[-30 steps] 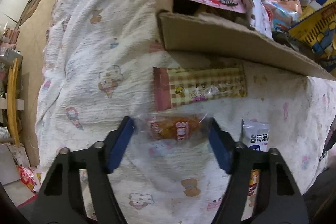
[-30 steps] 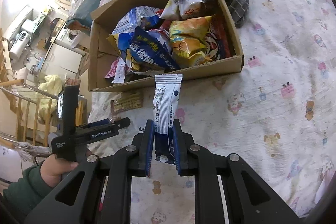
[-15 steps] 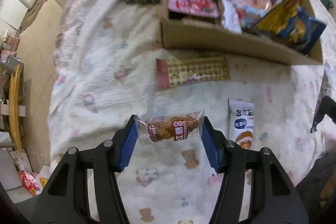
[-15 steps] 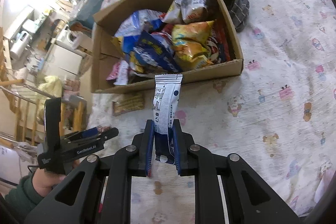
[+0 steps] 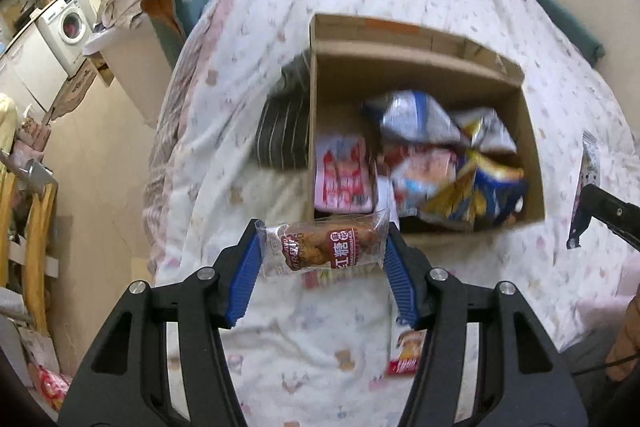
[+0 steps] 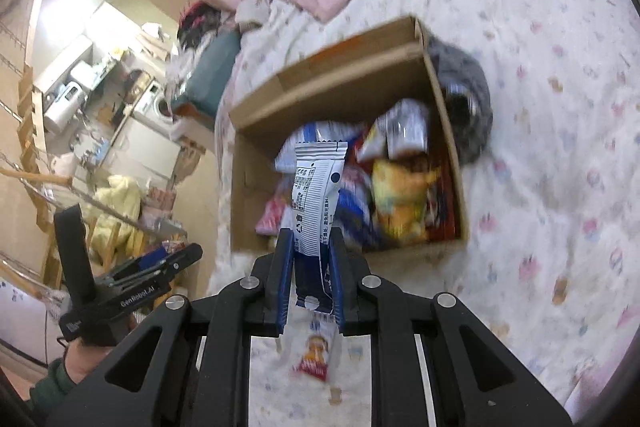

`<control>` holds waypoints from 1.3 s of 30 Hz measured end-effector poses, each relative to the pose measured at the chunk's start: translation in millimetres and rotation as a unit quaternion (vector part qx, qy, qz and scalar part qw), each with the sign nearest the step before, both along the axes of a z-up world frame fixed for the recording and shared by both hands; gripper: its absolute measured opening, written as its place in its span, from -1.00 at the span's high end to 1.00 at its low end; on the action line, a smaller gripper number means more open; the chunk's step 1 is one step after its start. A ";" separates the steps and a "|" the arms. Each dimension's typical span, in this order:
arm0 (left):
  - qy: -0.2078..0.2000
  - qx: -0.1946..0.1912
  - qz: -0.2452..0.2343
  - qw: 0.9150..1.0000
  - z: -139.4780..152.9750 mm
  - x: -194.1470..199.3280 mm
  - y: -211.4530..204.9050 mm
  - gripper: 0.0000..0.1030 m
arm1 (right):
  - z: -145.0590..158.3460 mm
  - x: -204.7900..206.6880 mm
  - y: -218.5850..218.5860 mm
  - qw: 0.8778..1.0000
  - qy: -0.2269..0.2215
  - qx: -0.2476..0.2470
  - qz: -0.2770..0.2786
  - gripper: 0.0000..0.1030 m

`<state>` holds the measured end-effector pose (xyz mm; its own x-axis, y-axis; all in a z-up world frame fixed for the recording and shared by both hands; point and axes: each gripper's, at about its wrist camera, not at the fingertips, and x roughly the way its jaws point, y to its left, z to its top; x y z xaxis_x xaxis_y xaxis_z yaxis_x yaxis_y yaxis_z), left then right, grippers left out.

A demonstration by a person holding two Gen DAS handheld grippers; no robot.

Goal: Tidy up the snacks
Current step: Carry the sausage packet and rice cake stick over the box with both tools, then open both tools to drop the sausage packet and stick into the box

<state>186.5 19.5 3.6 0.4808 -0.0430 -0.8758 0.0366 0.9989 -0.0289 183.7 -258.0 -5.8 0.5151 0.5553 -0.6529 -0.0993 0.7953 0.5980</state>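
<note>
Holding: two snacks at once, one per gripper, both up over the bed [image 5: 460, 7].
Left gripper [image 5: 322, 269]: blue fingers [image 5: 244, 279] pinching a clear-wrapped pastry [image 5: 320, 247] by its two short ends; pkt lies crosswise between them, red label w/ white characters facing the cam.
Right gripper [image 6: 310, 277]: fingers nearly pressed together, pinching a white-and-blue snack packet [image 6: 316, 203] at its lower end; pkt stands upright, crimped top edge up, printed back facing the cam.
Box: open cardboard box [image 5: 416, 63] sits on the bed, in frame just beyond both held pkts. Far flap stands up.
Box contents: approx half full of mixed bags — pink pkt [image 5: 344, 179] at its left side, blue/silver bags and yellow ones toward the right; blurred, labels unreadable.
Beside box: dark striped cloth [image 5: 280, 135] touching the box's left wall in the left wrist view.
On bed below: a small red-and-white snack [image 6: 318, 351] lying on the printed sheet, seen under the right gripper's fingers.
Cross view: left gripper's body visible at lower left of the right wrist view, a hand [image 6: 90, 359] in a green sleeve around its handle.
Bkgd: washing machine [image 5: 70, 23] at far left.
</note>
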 end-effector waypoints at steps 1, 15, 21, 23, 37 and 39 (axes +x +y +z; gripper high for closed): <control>-0.001 -0.006 0.002 1.000 1.0 5.5 0.2 -0.06 | 1.7 5.3 -1.3 1.000 -0.002 0.001 -0.003 0.65; -0.048 -0.035 -0.019 0.998 -14.2 43.6 -32.8 -0.06 | -35.8 70.8 21.7 0.996 -0.042 -0.082 -0.004 0.65; -0.061 -0.023 -0.030 0.997 -20.7 53.1 -38.1 -0.06 | -47.3 83.1 15.9 0.997 -0.033 -0.075 -0.008 0.65; -0.042 -0.038 -0.025 0.998 -27.5 55.9 -37.0 -0.06 | -50.0 86.6 14.8 0.997 -0.027 -0.066 -0.009 0.65; -0.037 -0.029 -0.037 0.998 -31.6 54.0 -43.7 -0.09 | -50.6 89.4 25.8 0.998 -0.029 -0.054 0.015 0.65; -0.035 -0.029 -0.039 0.998 -32.4 53.6 -44.8 -0.09 | -51.0 89.7 25.8 0.998 -0.027 -0.047 0.015 0.64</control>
<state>240.1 -25.3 -28.8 0.5340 -0.1327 -0.8350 0.1173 0.9897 -0.0823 273.5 -232.1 -56.8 0.5350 0.5082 -0.6749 -0.1533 0.8440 0.5140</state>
